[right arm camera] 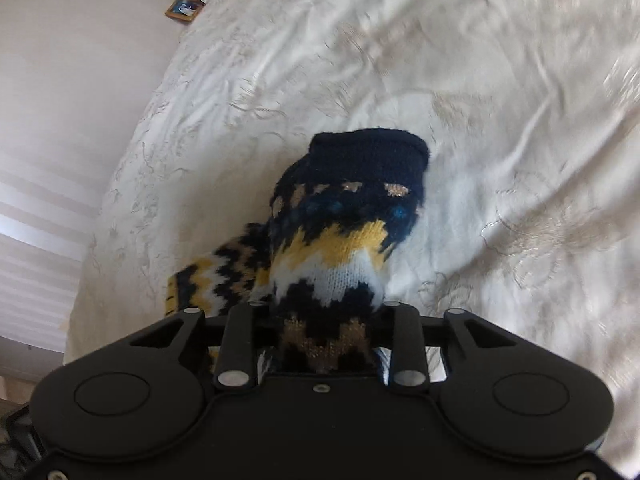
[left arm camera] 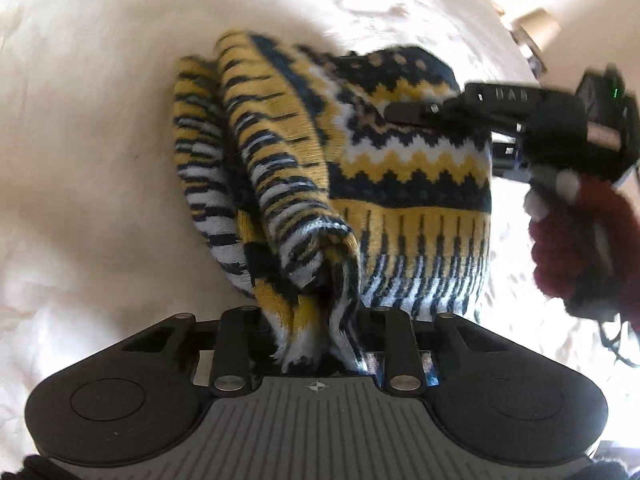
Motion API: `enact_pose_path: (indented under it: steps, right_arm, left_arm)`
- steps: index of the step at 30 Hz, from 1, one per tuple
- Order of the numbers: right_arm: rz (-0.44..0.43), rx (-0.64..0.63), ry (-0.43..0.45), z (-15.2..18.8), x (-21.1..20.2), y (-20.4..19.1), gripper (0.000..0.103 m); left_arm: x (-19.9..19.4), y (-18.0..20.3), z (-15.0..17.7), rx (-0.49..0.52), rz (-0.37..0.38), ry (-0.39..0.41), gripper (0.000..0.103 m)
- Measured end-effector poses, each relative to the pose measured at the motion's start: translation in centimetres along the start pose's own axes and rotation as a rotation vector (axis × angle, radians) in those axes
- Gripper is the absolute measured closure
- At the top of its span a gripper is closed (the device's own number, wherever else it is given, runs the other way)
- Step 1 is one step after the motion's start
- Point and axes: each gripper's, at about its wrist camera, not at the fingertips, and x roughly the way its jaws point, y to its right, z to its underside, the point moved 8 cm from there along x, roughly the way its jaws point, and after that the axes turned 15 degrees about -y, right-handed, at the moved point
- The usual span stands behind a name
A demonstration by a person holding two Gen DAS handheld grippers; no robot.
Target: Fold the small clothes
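Note:
A small knitted garment (left arm camera: 384,168) in navy, yellow and white zigzag bands lies partly lifted over a cream bedspread (left arm camera: 88,128). My left gripper (left arm camera: 316,332) is shut on its bunched striped edge, which hides the fingertips. My right gripper (left arm camera: 404,114) reaches in from the right and clamps the garment's navy end. In the right wrist view the same garment (right arm camera: 344,232) fills the space between the fingers of the right gripper (right arm camera: 324,336), and its navy end stands up ahead.
The embroidered cream bedspread (right arm camera: 480,80) fills both views. A pale wall (right arm camera: 60,80) and a small framed picture (right arm camera: 185,9) are at the bed's far left edge. A gloved hand in dark red knit (left arm camera: 580,240) holds the right gripper.

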Motion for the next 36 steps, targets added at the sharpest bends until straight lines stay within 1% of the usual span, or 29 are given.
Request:
enact_pose_path:
  steps: [3, 5, 8, 11, 13, 15, 18, 22, 24, 26, 28, 31, 33, 34, 35, 36]
  right_arm:
    - [0.026, -0.027, 0.044, 1.3, -2.7, -1.8, 0.062]
    - [0.043, -0.033, 0.073, 2.5, -4.8, -2.6, 0.062]
    - [0.049, -0.022, 0.116, 4.5, -7.7, -2.8, 0.062]
    - [0.047, 0.003, 0.150, 7.1, -10.1, -2.2, 0.062]
    - [0.049, 0.029, 0.162, 9.0, -11.4, -1.2, 0.062]
    - [0.051, 0.057, 0.158, 10.7, -12.0, -0.1, 0.062]
    - [0.067, 0.077, 0.135, 13.2, -12.2, 1.7, 0.062]
    - [0.075, 0.073, 0.091, 15.6, -11.0, 3.9, 0.060]
    - [0.096, 0.060, 0.059, 16.3, -9.7, 4.9, 0.057]
    - [0.141, 0.043, 0.024, 17.1, -8.4, 5.8, 0.051]
    - [0.191, 0.026, 0.000, 17.2, -7.3, 6.6, 0.039]
    - [0.211, -0.001, 0.013, 17.2, -7.4, 7.0, 0.038]
    - [0.220, -0.018, 0.033, 17.6, -8.3, 6.9, 0.036]
    - [0.219, -0.030, 0.051, 17.7, -9.0, 6.8, 0.033]
    - [0.215, -0.041, 0.072, 18.0, -9.8, 6.7, 0.032]
    - [0.212, -0.049, 0.093, 18.1, -10.7, 6.7, 0.027]
  left_arm:
    - [-1.2, 2.0, 0.7, 0.025, 0.040, 0.008, 0.076]
    - [-2.1, 3.9, 1.9, 0.074, 0.053, 0.017, 0.075]
    - [-3.2, 6.0, 3.8, 0.120, 0.075, 0.026, 0.075]
    - [-3.6, 7.6, 5.7, 0.149, 0.089, 0.023, 0.075]
    - [-3.5, 8.6, 7.0, 0.183, 0.082, 0.018, 0.075]
    - [-2.8, 9.4, 8.4, 0.214, 0.074, 0.001, 0.075]
    - [-1.4, 10.1, 10.5, 0.225, 0.073, -0.030, 0.075]
    - [1.3, 10.0, 12.8, 0.196, 0.042, -0.060, 0.075]
    - [2.6, 9.4, 13.7, 0.166, 0.008, -0.068, 0.075]
    - [3.8, 8.3, 14.5, 0.124, -0.041, -0.076, 0.074]
    - [4.3, 7.2, 15.1, 0.073, -0.061, -0.074, 0.073]
    - [3.5, 6.3, 15.7, 0.025, -0.075, -0.050, 0.071]
    - [2.5, 6.9, 16.9, 0.018, -0.107, -0.029, 0.072]
    - [1.8, 7.2, 17.9, 0.013, -0.119, -0.015, 0.072]
    - [0.9, 7.0, 18.1, 0.002, -0.130, 0.009, 0.072]
    - [0.0, 7.1, 18.2, -0.006, -0.138, 0.029, 0.072]
